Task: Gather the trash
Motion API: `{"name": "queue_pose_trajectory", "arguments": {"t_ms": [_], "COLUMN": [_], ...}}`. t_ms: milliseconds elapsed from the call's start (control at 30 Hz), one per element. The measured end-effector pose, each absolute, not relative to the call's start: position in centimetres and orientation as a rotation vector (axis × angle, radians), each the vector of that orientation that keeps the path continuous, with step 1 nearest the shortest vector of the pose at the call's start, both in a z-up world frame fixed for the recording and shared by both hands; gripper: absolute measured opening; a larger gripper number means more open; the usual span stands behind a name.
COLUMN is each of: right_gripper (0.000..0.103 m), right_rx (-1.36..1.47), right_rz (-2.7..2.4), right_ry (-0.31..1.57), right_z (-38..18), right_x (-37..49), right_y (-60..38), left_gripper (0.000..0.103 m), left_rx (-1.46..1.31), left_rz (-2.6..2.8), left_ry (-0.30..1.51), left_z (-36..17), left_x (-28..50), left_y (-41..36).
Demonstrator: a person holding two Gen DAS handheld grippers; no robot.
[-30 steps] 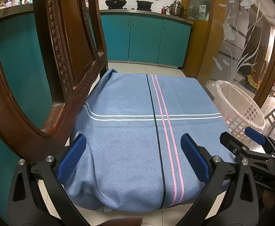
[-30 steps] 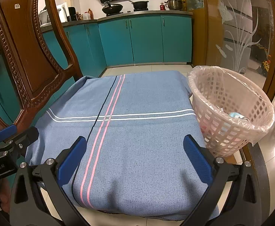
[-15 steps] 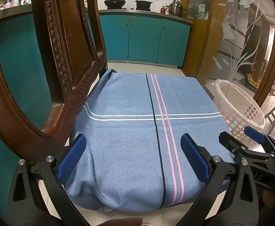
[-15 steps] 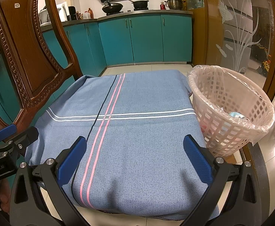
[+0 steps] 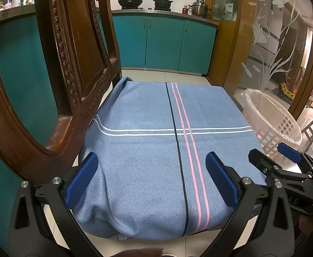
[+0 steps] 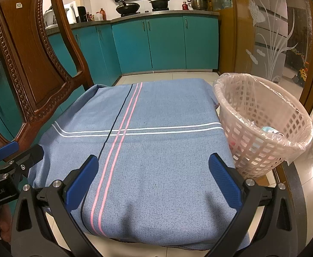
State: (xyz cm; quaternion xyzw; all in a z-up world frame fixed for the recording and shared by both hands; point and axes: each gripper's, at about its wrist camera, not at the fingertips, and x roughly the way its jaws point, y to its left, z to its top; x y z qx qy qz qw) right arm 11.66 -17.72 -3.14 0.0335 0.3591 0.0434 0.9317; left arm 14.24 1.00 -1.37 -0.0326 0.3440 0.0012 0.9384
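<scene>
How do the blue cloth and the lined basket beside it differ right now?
The blue cloth lies flat over the seat and nothing rests on it; the basket stands upright to its right with scraps inside. The cloth is solid fabric with pink and white stripes; the basket is pale lattice plastic under a clear liner. Neither is touched by a tool.

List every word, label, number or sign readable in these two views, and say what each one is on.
"GenRobot.AI": white print on the black body of the left gripper, seen at the left edge of the right wrist view.
"A S": partial white letters on the right gripper body in the left wrist view; the rest is cut off.
Small sticker on the wooden chair back: too small to read.
Bottles on the counter: labels blurred.
</scene>
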Motion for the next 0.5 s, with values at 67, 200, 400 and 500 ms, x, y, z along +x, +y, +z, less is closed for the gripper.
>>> {"name": "queue_pose_trajectory", "arguments": {"t_ms": [67,200,400,500], "right_gripper": [0.100,0.100,0.100,0.100], "right_rx": [0.067,0.064,0.065,0.065], "right_rz": [0.089,0.091,0.091,0.091], "right_ry": [0.736,0.737,0.738,0.738], "right_z": [-3.19,-3.40,-3.40,-3.39], "right_x": [11.63,11.51,11.53,11.54], "right_y": [-17.75,-17.78,-17.71,-17.68], "left_gripper": [0.100,0.100,0.100,0.100], "left_rx": [-0.067,-0.062,-0.063,-0.058], "left_rz": [-0.001,-0.005,-0.008,-0.013], "left_ry": [0.703,0.703,0.706,0.708], "left_z": [-1.38,-1.45,-1.50,-1.54], "left_x": [14.28,14.26,14.38,14.36], "left_y": [1.00,0.92,1.02,0.92]}}
